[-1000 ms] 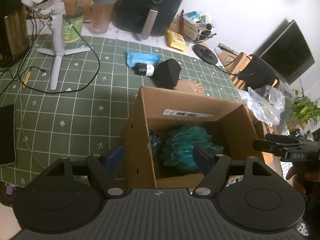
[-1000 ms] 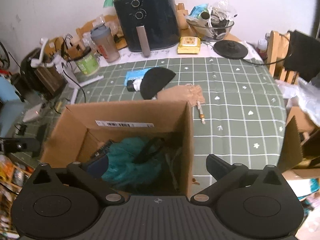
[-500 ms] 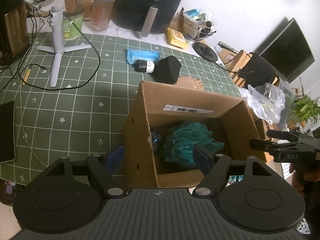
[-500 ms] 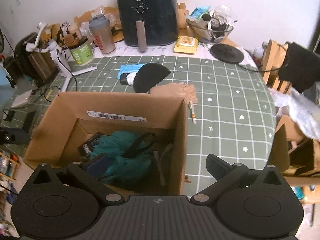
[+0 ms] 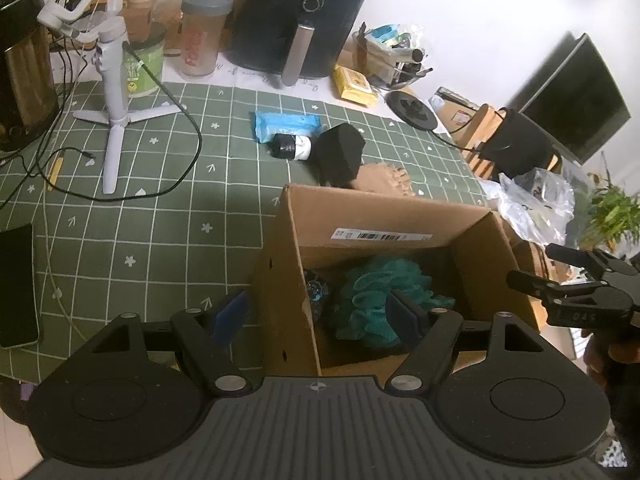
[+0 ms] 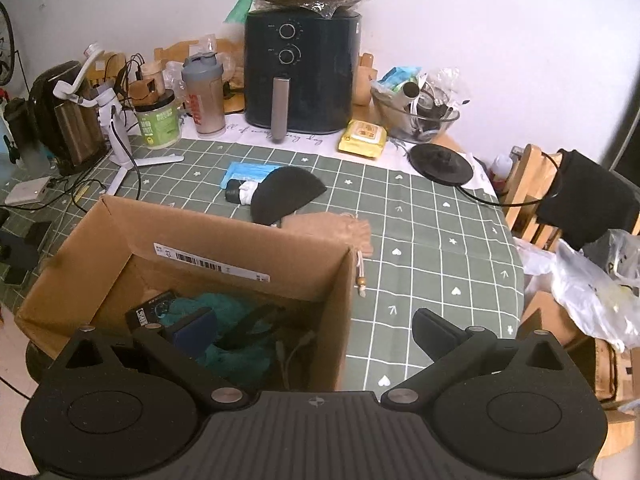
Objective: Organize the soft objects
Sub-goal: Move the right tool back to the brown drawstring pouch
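I hold both tongs wide, empty: left tongs (image 5: pixel 316 312) straddle left wall of brown cardboard box (image 5: pixel 276 280); right tongs (image 6: pixel 316 328) straddle right wall; risk: closing snags wall, tips box off surface edge; teal mesh bath pouf (image 5: pixel 384 300) already inside; tan drawstring cloth pouch (image 6: pixel 332 230) waits at 12 o'clock beyond box.

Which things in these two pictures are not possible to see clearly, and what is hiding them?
- Left wrist view: the near wall of the cardboard box and part of the teal bath pouf are hidden by the left gripper.
- Right wrist view: what lies under the pouf is dark; the box wall and the right gripper cover it.
- Both views: the label print is too small to read.
- Right wrist view: the tan pouch is partly behind the box rim.
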The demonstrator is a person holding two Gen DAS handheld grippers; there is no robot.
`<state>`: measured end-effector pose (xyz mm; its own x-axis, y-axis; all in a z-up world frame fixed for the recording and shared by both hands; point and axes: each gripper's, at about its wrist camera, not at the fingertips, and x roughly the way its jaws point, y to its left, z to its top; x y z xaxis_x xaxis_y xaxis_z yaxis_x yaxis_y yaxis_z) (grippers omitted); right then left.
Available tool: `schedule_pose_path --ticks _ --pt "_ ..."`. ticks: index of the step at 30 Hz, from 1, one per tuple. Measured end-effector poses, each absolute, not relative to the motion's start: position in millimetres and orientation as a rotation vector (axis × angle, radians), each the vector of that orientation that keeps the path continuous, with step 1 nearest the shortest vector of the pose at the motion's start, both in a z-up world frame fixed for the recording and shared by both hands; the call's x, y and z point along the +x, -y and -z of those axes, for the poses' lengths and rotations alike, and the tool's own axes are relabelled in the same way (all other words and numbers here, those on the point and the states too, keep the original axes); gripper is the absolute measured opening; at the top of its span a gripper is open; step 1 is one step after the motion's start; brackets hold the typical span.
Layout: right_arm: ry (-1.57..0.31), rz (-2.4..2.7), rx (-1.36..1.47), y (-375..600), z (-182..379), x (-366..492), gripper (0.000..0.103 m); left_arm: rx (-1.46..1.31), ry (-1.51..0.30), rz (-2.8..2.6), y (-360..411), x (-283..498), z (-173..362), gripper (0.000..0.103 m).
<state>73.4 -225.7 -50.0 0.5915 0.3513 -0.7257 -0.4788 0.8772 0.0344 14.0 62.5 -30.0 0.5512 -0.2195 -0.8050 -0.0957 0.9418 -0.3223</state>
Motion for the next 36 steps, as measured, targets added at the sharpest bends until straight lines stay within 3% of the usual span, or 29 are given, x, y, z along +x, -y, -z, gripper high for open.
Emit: schedule_pose_path --ticks 36 --pt "-0.865 -0.622 0.009 280.9 63.3 181.3 0.103 -0.306 -0.896 0.021 -60.0 61.8 8.0 0.075"
